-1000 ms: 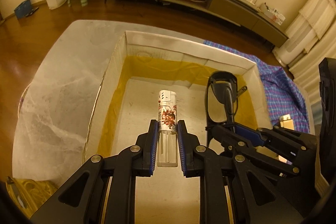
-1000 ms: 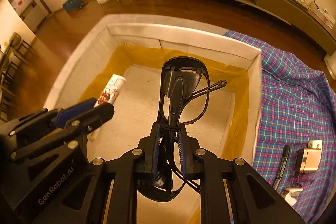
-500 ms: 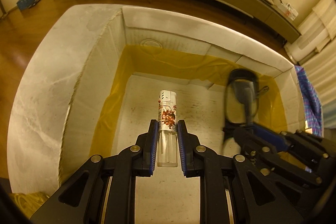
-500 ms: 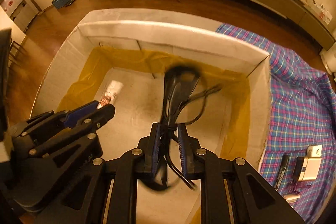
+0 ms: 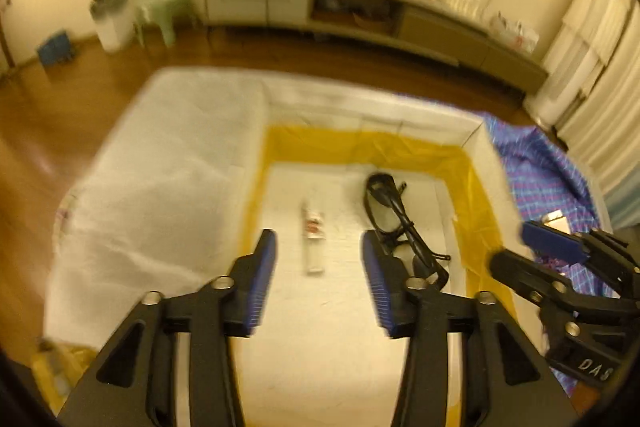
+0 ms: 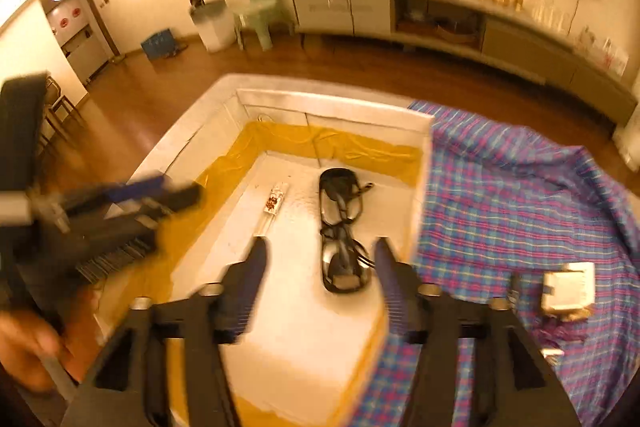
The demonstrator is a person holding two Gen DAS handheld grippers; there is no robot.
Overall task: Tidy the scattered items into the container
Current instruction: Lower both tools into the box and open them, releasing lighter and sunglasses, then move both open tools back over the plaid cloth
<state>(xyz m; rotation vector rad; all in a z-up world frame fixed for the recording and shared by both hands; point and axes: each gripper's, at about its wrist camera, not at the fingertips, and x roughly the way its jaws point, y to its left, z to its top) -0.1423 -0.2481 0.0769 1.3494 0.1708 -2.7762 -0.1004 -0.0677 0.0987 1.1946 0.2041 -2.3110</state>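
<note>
A white foam box with yellow lining stands on the table. A white lighter with a red print lies flat on its floor. A pair of black glasses lies to the right of the lighter on the same floor. My left gripper is open and empty above the box, over the lighter. My right gripper is open and empty above the glasses. Both views are blurred by motion.
A blue and pink plaid cloth covers the table right of the box. On it lie a small white box and a dark pen-like item. A long cabinet and wooden floor lie beyond.
Both grippers have opened and lifted back. The lighter left the left gripper and the glasses left the right gripper; both now lie on the box floor.
</note>
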